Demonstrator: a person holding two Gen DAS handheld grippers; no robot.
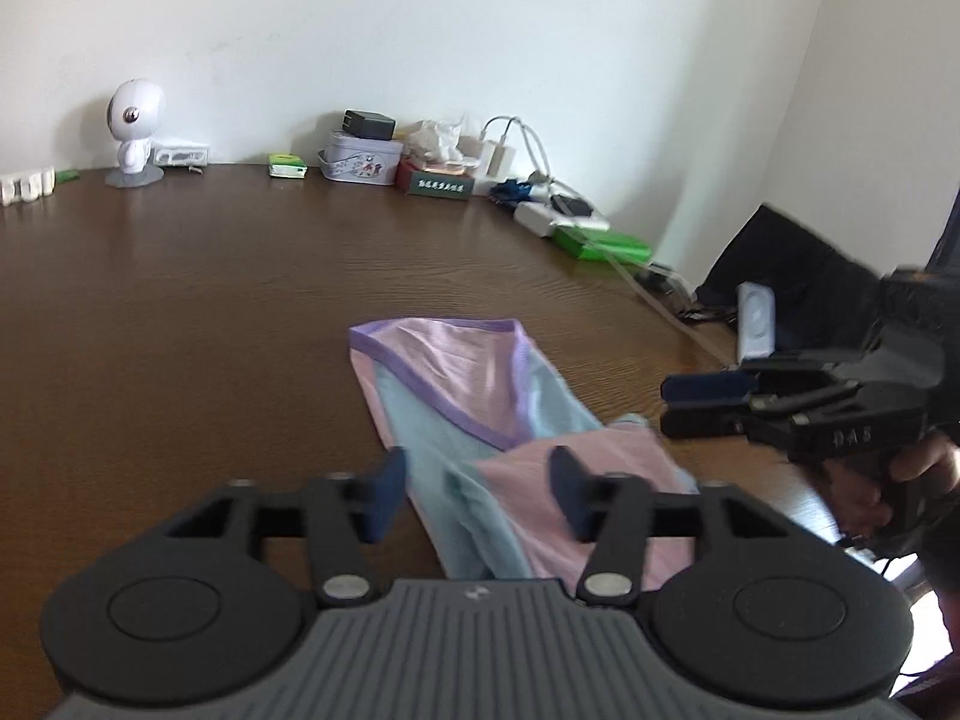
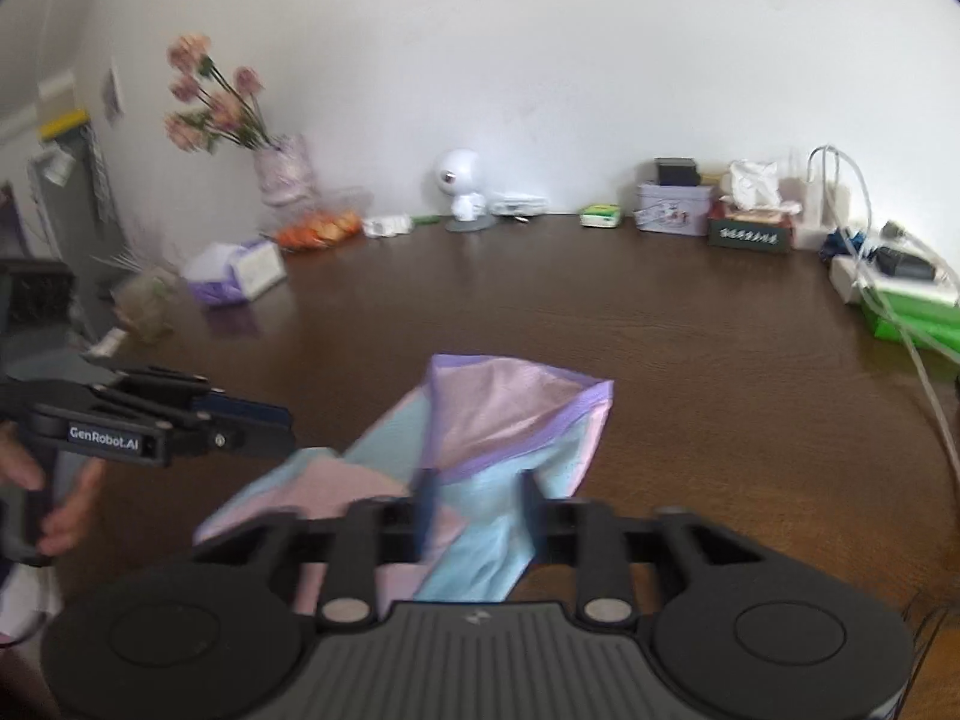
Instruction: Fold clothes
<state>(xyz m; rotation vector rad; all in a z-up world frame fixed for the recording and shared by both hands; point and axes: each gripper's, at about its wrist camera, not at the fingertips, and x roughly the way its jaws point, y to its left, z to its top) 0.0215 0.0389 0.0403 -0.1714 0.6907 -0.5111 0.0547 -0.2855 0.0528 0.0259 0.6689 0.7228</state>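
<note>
The left gripper hangs with its fingers spread wide and holding nothing; the right gripper is partly open and also holds nothing. Just ahead of both and under their tips, the garment, pink and pale blue with purple trim, lies on the brown table. One corner lies turned over onto the rest, so it looks partly folded but loose and uneven. Judging by that, squaring it into a neat packet remains.

Garment mid-tabletop, near edge. Figurine far left by wall; tin, tissue box, chargers far right.
</note>
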